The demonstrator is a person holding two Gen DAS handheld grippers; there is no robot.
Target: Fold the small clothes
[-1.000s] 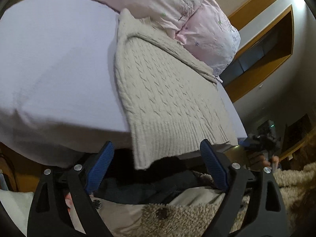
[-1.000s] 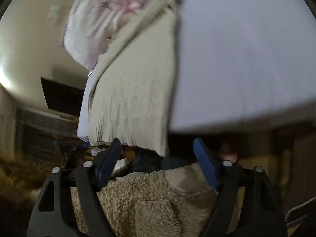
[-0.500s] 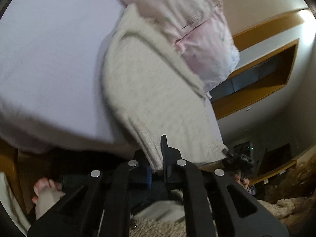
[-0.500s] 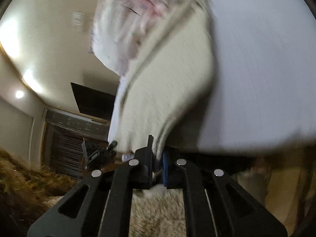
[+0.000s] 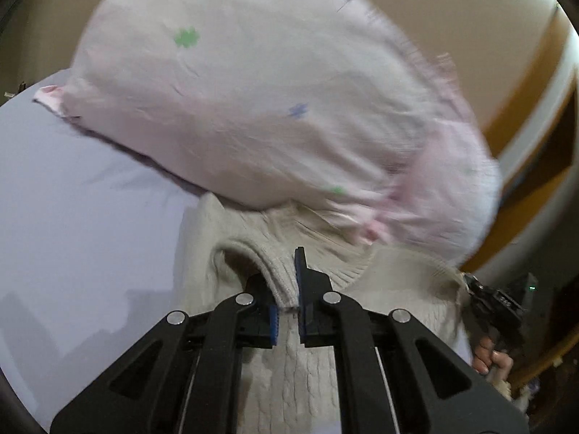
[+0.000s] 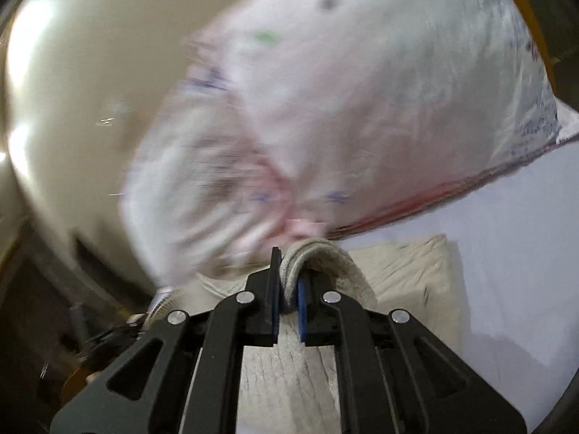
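Looking along the left tool (image 5: 288, 298), a ribbed hem of the sweater (image 5: 289, 369) is seen pinched between the blue pads, so it's clenched on the knit. Same story on the other side: the right tool (image 6: 288, 302) is clamped on a rolled bit of the sweater (image 6: 289, 361) hem, with the fabric looped up and over the right-hand pad. The sweater is cream, cable-knit, and is laid out on the bed (image 5: 72, 217), which is covered in a pale lilac sheet. The gripped edge is lifted off the rest of the garment, and a fold is arched up just to the left of the left tool's fingers.

A pink pillow (image 5: 253, 108) with little green and blue flower prints is sat at the head end, and the far end of the sweater is tucked under its lower edge. In the right wrist view the pillow (image 6: 343, 108) is badly smeared by motion blur, so not much detail can be made out there.

At the right edge of the left wrist view, the right tool (image 5: 497, 302) can be spotted with the person's hand (image 5: 492, 360) wrapped around its handle, close beside the sweater's right side. A wooden-trimmed wall (image 5: 535, 83) is visible behind the pillow. Whether a sleeve is folded in can't be told.
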